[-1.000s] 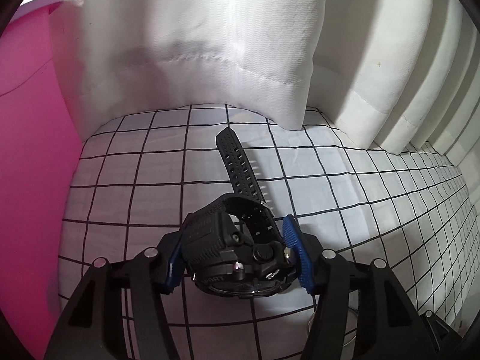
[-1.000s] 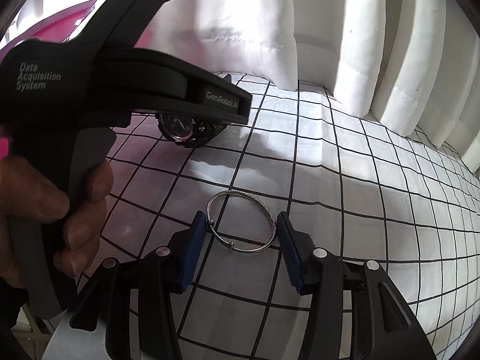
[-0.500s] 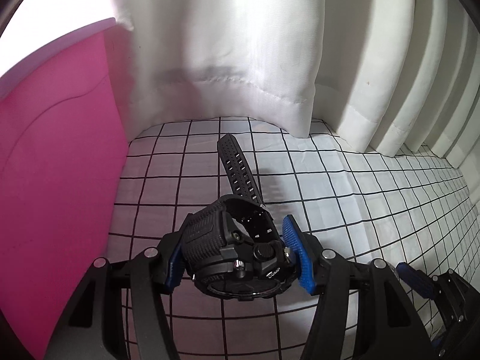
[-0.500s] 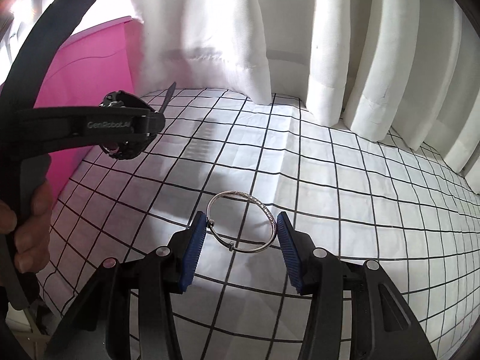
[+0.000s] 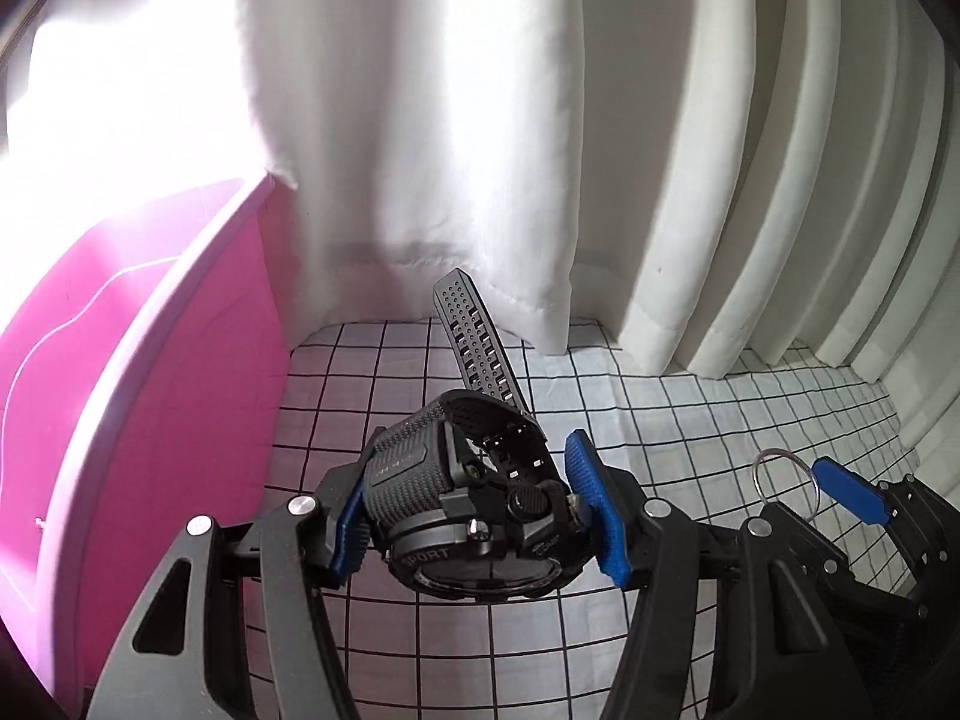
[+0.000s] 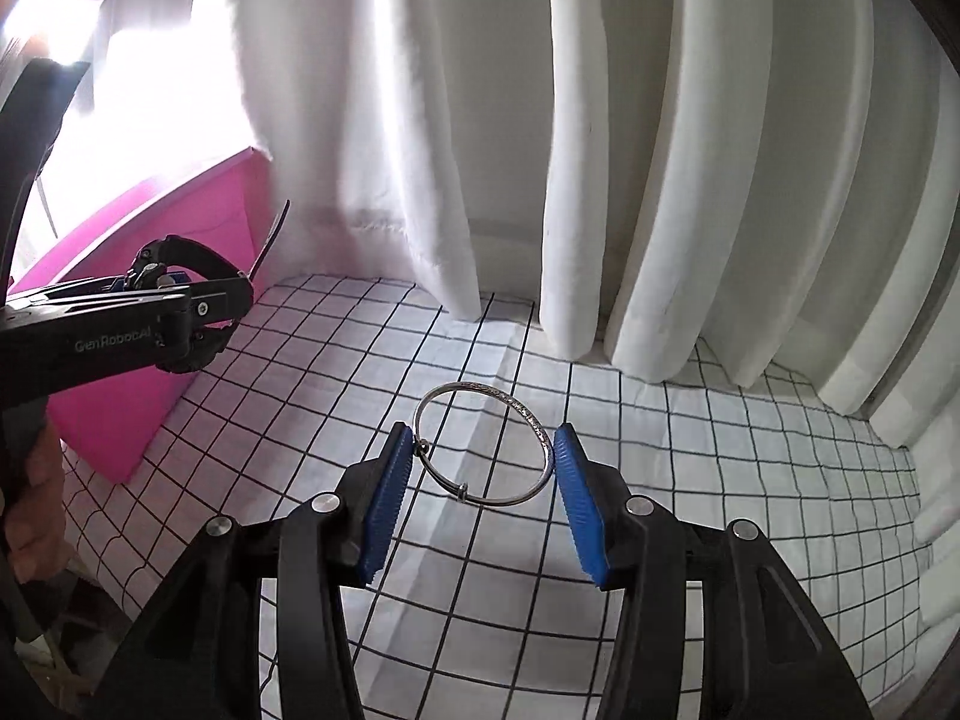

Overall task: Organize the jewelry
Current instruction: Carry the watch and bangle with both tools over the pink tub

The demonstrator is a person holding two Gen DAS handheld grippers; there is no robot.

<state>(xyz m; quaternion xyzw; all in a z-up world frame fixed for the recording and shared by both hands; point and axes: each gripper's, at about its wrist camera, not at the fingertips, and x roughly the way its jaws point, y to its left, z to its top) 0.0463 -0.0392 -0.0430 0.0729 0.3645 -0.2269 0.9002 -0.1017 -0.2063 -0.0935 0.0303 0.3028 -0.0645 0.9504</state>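
My left gripper (image 5: 474,510) is shut on a black sport watch (image 5: 468,516), held above the checked cloth with its strap (image 5: 474,336) sticking up and forward. It also shows in the right wrist view (image 6: 180,300), close to the pink box (image 6: 150,276). My right gripper (image 6: 486,498) is shut on a thin silver bangle (image 6: 483,444), held above the cloth. The bangle also shows in the left wrist view (image 5: 786,474) at the lower right.
A pink box (image 5: 138,396) stands at the left on the white cloth with a black grid (image 6: 690,480). White curtains (image 6: 600,150) hang along the back and right edge.
Both grippers have risen off the cloth with the watch and the bangle. The left gripper has moved nearer the pink box, and the right gripper now shows in the left wrist view.
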